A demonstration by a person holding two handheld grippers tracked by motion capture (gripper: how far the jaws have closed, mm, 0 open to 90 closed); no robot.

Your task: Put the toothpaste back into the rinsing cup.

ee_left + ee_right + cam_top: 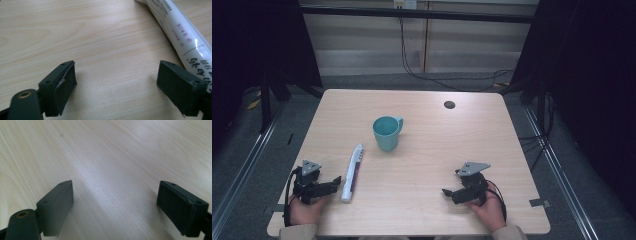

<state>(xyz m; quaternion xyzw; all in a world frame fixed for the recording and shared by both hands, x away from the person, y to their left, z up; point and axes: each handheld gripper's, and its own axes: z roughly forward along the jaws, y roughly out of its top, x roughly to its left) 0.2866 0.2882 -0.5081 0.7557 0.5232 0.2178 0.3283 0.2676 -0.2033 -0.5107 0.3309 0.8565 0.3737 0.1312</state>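
Note:
A teal mug [386,133] stands upright near the middle of the wooden table [422,160], handle to the right. A white tube with purple print [352,173] lies lengthwise in front of it, toward the left. My left gripper [334,181] rests at the front left, open, its jaws just left of the tube's near end. In the left gripper view the tube [180,32] runs along the right jaw's outer side, with bare wood between the jaws of the gripper [116,87]. My right gripper [447,193] sits at the front right, open over bare wood [115,205].
A small dark round hole [449,104] marks the table's far right part. Black cables [452,75] lie on the grey floor beyond the far edge. Metal rails run along both sides of the table.

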